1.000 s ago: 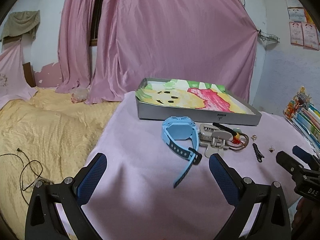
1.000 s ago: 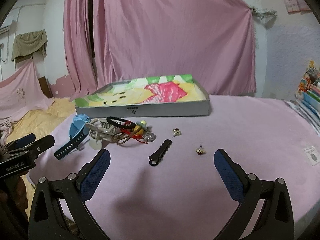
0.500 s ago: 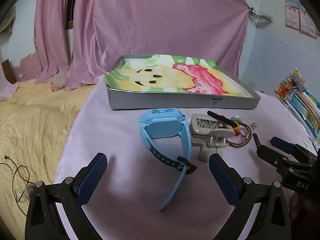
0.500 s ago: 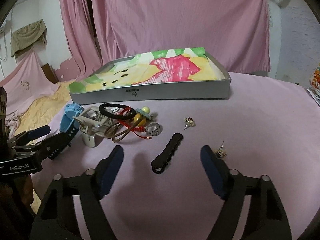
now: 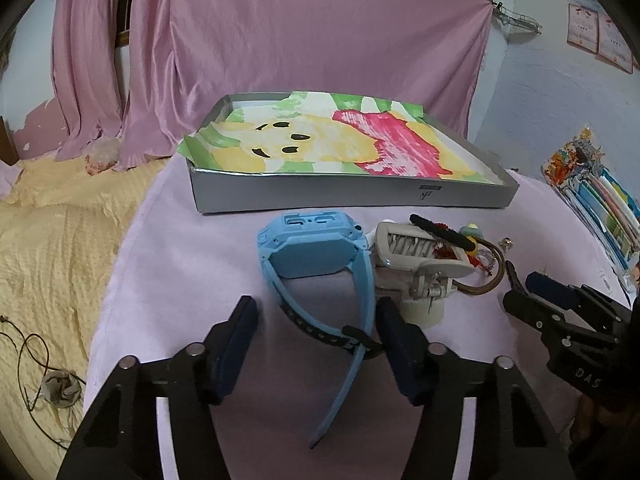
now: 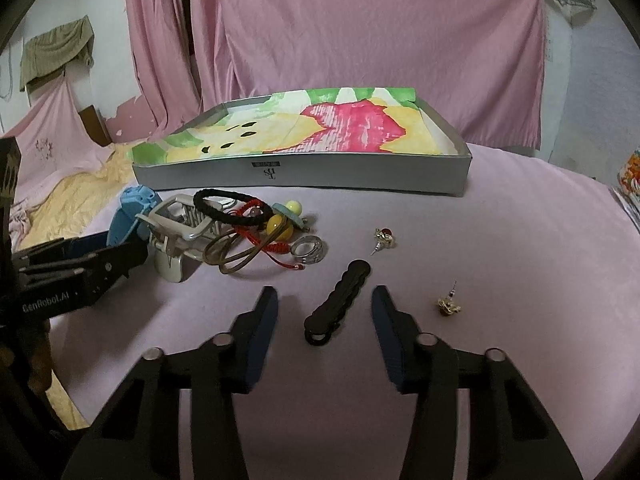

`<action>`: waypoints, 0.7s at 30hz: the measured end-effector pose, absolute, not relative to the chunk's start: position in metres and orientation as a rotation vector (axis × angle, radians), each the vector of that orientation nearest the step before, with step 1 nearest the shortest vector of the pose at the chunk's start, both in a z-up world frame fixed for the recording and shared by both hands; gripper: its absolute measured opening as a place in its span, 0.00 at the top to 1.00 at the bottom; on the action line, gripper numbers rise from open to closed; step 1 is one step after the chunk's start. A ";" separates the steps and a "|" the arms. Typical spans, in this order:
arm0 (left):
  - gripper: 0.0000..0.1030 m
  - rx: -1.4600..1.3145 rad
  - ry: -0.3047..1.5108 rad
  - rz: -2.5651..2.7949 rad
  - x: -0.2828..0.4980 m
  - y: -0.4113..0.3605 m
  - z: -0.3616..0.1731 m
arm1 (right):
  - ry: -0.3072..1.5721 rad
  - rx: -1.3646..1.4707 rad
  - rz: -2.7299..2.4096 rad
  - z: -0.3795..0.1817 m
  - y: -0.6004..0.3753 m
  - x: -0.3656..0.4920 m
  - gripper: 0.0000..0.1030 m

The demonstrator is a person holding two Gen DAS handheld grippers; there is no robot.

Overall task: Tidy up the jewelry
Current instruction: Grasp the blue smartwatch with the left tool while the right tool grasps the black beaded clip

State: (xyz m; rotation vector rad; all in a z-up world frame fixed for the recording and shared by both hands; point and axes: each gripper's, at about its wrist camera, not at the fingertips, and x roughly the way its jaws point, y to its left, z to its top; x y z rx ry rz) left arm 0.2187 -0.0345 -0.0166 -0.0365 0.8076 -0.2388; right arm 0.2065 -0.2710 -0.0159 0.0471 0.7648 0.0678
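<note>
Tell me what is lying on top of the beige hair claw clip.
A black hair tie and a red cord bracelet drape over the beige hair claw clip. Whatever lies beneath the clip is hidden.

Both your cams sit low over the tabletop (image 6: 500,240), looking toward the grey box (image 5: 352,196). Your left one is close in front of the box's left half, facing it nearly straight on. Your right one sits a bit farther back, off its right half. Both catch the box and the jewelry pile (image 6: 240,228) in front of it, plus each other's claw.
</note>
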 end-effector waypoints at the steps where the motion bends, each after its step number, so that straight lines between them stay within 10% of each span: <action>1: 0.52 -0.035 0.808 -0.240 0.218 -0.035 -0.016 | 0.764 0.041 0.062 -0.016 -0.270 0.206 0.70; 13: 0.87 -0.050 0.811 -0.237 0.214 -0.033 -0.015 | 0.749 0.102 0.086 -0.017 -0.279 0.199 0.87; 21: 0.89 -0.076 0.748 -0.255 0.198 -0.029 -0.003 | 0.711 0.142 0.112 -0.012 -0.282 0.191 0.88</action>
